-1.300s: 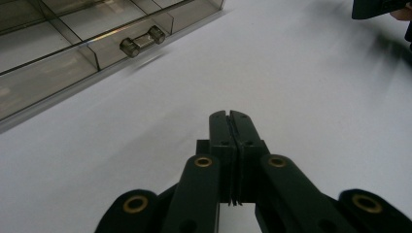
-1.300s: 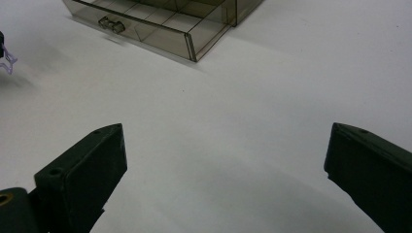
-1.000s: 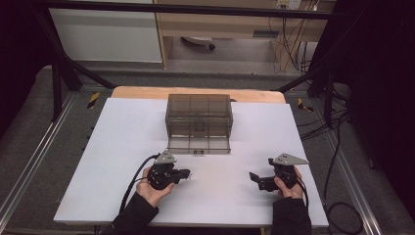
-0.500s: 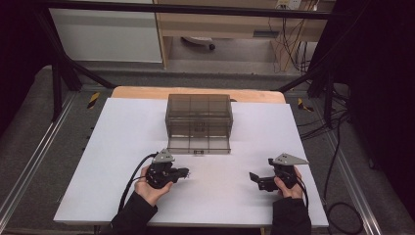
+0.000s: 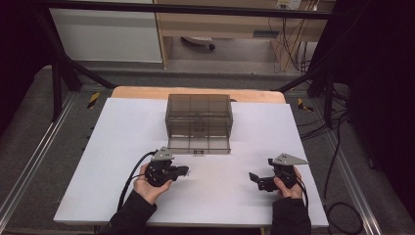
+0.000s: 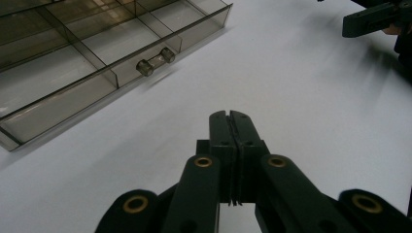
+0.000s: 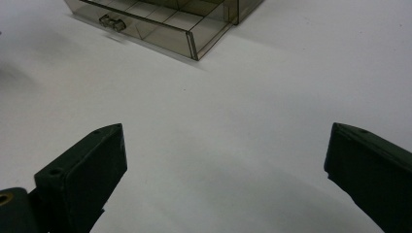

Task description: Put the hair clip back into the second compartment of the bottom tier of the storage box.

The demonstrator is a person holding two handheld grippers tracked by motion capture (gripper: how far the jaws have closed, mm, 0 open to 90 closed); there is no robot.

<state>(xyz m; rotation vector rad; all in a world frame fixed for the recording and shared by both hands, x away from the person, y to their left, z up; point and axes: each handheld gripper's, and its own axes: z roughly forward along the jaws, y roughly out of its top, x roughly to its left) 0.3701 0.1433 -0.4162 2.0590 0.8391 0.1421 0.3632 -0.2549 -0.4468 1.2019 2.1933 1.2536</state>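
White table [image 5: 122, 147], both tools resting before the drawer box [image 5: 199, 117].
Left tool [image 5: 185, 171] was pressed together, right tool [image 5: 252, 176] spread; the open drawer [image 6: 121, 68] ahead probably needed pushing shut next.

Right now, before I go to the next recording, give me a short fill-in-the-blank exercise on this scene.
1. The jaws of the left gripper are ____.
2. The jaws of the right gripper stand ____, with nothing between them.
3. The bottom drawer of the smoky clear drawer box is pulled ____.
4. Both grippers rest over the ____ table, apart from the box.

Missing words: shut; open; out; white
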